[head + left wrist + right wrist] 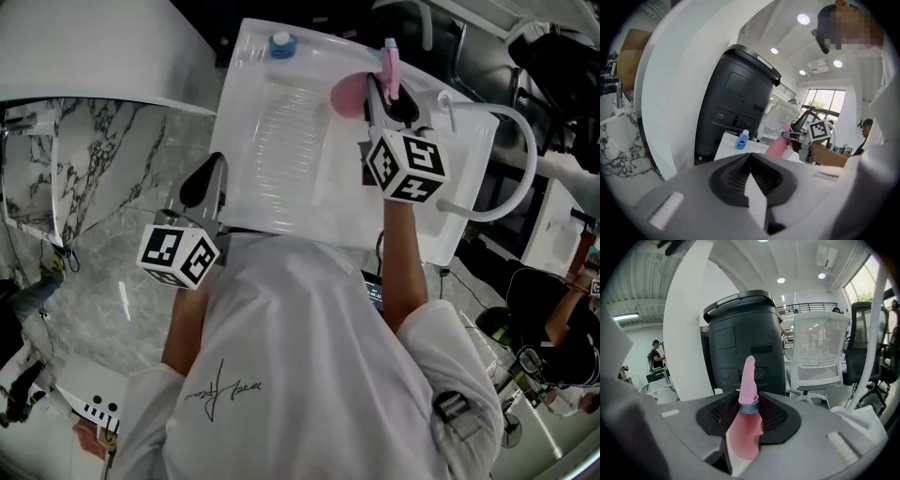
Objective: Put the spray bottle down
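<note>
The pink spray bottle (pixel 348 95) is over the far right part of the white table (pixel 281 141), its nozzle (pixel 391 62) pointing away from me. My right gripper (pixel 392 98) is shut on it. In the right gripper view the bottle (pixel 746 427) stands between the black pads (pixel 776 416), neck and nozzle sticking up past them. Whether its base touches the table I cannot tell. My left gripper (pixel 212 165) hangs at the table's near left edge, shut, with nothing in it. From the left gripper view (pixel 750 157) I see the bottle (pixel 777 146) ahead to the right.
A small clear bottle with a blue cap (pixel 282 44) stands at the table's far edge. A tall black bin (pixel 740 343) and a white pillar (pixel 686 338) rise behind the table. A white chair (pixel 816 352) is at the right, a marble surface (pixel 103 187) at the left.
</note>
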`<state>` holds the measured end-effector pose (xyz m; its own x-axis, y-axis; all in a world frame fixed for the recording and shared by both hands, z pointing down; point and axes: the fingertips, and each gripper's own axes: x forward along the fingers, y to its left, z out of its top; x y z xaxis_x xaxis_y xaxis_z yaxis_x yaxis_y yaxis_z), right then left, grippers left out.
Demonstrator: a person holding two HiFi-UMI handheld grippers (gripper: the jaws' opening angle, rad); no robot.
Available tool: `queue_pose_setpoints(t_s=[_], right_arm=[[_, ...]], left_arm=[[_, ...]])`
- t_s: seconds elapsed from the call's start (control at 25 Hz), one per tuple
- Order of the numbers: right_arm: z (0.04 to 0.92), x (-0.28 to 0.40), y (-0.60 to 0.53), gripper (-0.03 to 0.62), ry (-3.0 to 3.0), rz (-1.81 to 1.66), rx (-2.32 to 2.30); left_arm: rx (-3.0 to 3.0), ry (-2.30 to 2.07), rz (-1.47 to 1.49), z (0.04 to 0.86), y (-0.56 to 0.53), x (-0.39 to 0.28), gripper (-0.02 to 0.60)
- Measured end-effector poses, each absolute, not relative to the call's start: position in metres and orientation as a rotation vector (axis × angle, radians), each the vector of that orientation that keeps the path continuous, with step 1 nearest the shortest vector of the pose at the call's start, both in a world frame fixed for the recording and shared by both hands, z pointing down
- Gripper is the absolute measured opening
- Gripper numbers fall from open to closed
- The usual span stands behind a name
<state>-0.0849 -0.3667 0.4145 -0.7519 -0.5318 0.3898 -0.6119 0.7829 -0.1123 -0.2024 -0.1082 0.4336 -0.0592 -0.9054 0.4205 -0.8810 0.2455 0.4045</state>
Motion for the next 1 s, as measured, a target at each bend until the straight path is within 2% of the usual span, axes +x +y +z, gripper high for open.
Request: queue_pose_setpoints(t_s=[1.0], right_arm=[[0.431, -0.120, -0.394, 0.126, -2.662, 0.252, 0.872]], left_arm=[[1.634, -1.920, 0.014, 0.438, -0.114, -0.213, 0.006]])
